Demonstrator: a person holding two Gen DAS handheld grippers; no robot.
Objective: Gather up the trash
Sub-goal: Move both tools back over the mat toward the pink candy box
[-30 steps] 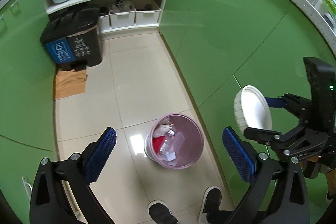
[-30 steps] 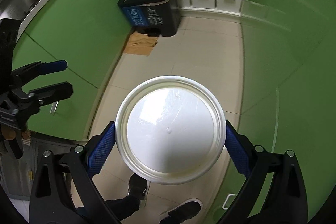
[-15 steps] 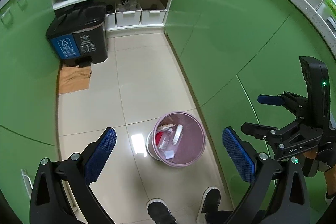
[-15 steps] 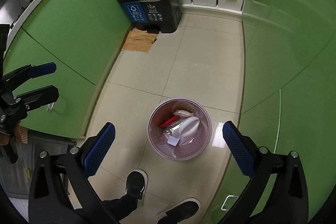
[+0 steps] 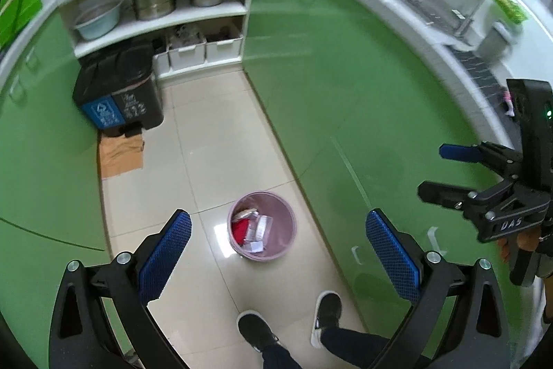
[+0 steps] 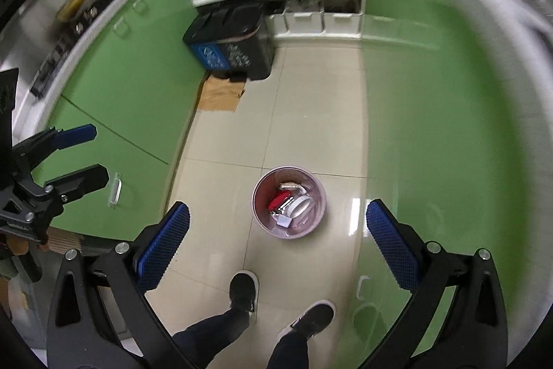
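a pink waste bin (image 5: 262,231) stands on the pale tiled floor (image 5: 221,140) of a narrow kitchen with green cabinets (image 5: 328,85) on both sides, and everything else is placed from that bin. inside it lie a white round lid (image 6: 300,206), a red wrapper (image 6: 277,199), a clear plastic piece and small scraps of white paper. the left gripper (image 5: 276,251) hangs high above the bin with its jaws released and wide apart, nothing between the blue pads (image 5: 165,251), and the bin shows in the gap between them. the right gripper (image 6: 276,239) is likewise above the bin, its jaws spread open and holding nothing; in the left wrist view it appears well to the right of the bin (image 5: 446,172), in front of a cabinet door. the person's two dark shoes (image 6: 243,294) stand on the floor just on the near side of the bin, legs in dark trousers. beyond the bin, at the far end of the floor, a black two-part trash can (image 5: 119,92) with a blue label sits over a flat piece of brown cardboard (image 5: 121,154). behind that can, open white shelves (image 5: 162,19) carry a steel pot, a pan and a pale basin, with white storage boxes on the level below.
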